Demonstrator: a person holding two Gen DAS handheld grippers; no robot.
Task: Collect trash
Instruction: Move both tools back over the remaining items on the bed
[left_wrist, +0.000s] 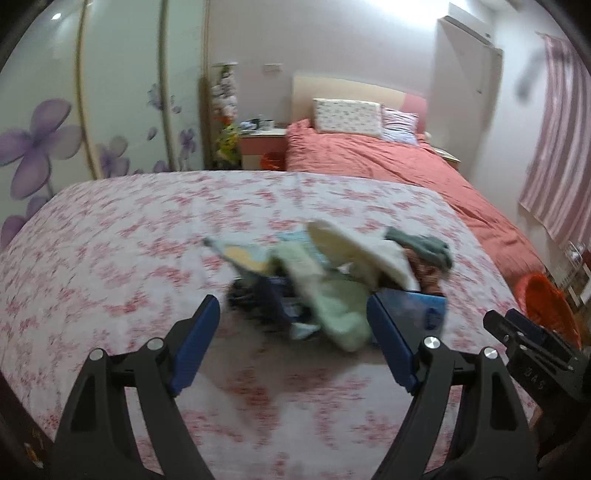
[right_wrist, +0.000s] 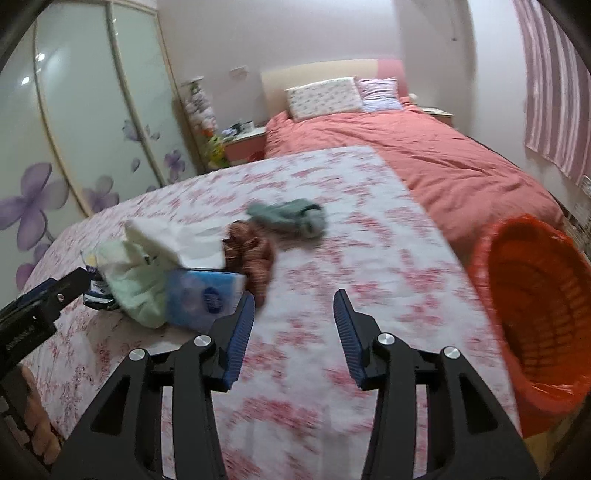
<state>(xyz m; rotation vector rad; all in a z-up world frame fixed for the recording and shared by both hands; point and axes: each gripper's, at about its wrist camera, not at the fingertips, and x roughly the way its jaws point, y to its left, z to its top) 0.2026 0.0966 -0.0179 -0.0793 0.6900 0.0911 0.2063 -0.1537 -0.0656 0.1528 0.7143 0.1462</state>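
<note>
A floral-covered table (right_wrist: 325, 206) fills the lower part of both views, standing at the foot of a bed (right_wrist: 436, 155) with a salmon quilt. Just off the table's right edge stands an orange basket (right_wrist: 535, 306) lined with a bag, its mouth open toward the right-hand camera; this looks like where the trash should go.

On the table lies a loose heap of trash (left_wrist: 332, 273): a pale green wrapper (left_wrist: 332, 306), a crumpled white bag (right_wrist: 173, 240), a blue packet (right_wrist: 203, 295), a brownish crumpled piece (right_wrist: 255, 254) and, a little apart toward the bed, a grey-green wad (right_wrist: 291, 218). The heap spreads crosswise, from left to right across the table, and blur hides its finer detail.

The left gripper (left_wrist: 291, 328) has its jaws wide apart and holds nothing. The green wrapper lies straight ahead, its near end reaching in between the blue pads (left_wrist: 197, 339), though contact cannot be judged. The right gripper (right_wrist: 293, 325) is also spread apart and empty, aimed at bare cloth; the heap lies ahead and to its left, with the blue packet just beside its left finger.

The left gripper seems better lined up with the wrapper, the right nearer the basket and the blue packet.
</note>
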